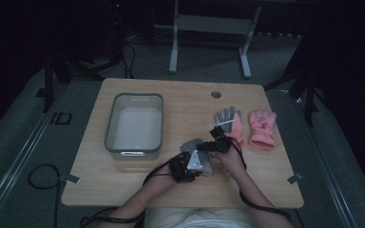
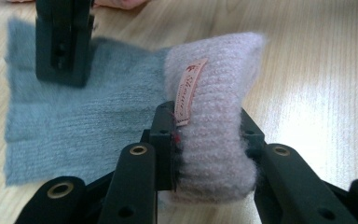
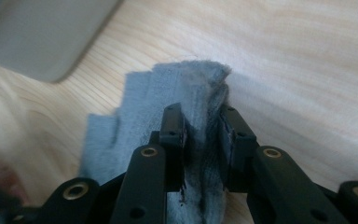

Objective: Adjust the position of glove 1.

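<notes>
A knit glove with a grey hand part (image 2: 88, 116) and a pale pink cuff (image 2: 214, 116) lies near the table's front middle (image 1: 192, 144). My left gripper (image 2: 207, 130) is shut on the pink cuff, which bulges between its jaws and carries a small pink label. In the high view this left gripper (image 1: 196, 164) sits just before the glove. My right gripper (image 3: 204, 135) is shut on a pinched fold of the grey part (image 3: 168, 88), and in the high view it (image 1: 217, 144) comes in from the right. The left gripper view shows the right gripper (image 2: 64, 42) standing on the grey fabric.
A grey plastic bin (image 1: 110, 126) stands empty at the left of the wooden table (image 1: 180, 190). Two more gloves lie at the right: a grey and pink one (image 1: 229, 121) and a pink one (image 1: 262, 128). A cable hole (image 1: 216, 94) sits near the far edge.
</notes>
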{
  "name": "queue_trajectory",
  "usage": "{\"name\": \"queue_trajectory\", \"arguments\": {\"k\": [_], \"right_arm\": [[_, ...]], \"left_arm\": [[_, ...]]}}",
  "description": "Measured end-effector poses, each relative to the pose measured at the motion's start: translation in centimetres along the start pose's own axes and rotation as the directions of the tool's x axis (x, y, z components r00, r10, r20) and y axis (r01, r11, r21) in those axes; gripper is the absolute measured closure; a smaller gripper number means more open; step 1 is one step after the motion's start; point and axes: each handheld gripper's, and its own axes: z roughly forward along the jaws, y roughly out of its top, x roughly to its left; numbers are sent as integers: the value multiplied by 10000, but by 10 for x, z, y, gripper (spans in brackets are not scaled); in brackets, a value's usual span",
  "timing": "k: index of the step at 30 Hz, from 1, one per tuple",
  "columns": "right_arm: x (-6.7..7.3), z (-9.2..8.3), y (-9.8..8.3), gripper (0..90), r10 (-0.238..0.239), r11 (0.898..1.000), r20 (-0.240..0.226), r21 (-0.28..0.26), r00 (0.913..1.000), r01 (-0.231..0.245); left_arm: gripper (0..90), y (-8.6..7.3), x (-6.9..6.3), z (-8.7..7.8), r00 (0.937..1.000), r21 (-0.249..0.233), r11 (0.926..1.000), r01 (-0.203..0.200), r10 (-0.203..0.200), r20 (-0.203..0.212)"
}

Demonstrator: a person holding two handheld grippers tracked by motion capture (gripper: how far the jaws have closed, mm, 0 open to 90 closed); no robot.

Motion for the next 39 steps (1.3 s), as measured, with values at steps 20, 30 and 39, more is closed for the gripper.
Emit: {"name": "queue_trajectory", "arguments": {"k": [20,30,39], "right_arm": [[31,-57,54,747,-938,9839,-437,-1569,9946,859],[51,-51,82,748,-1284,9766,-488,-1799,9905,1178],[73,-36,110,748,-1700,9704,-627,-1842,9834,1560]], "left_arm": [[685,42,43,-75,9970,-174,9972,-723,727,267],[684,38,62,-101,9964,151,9963,-840,842,-135],[683,27,80,-124,9959,474,9959,-774,795,-429]]}}
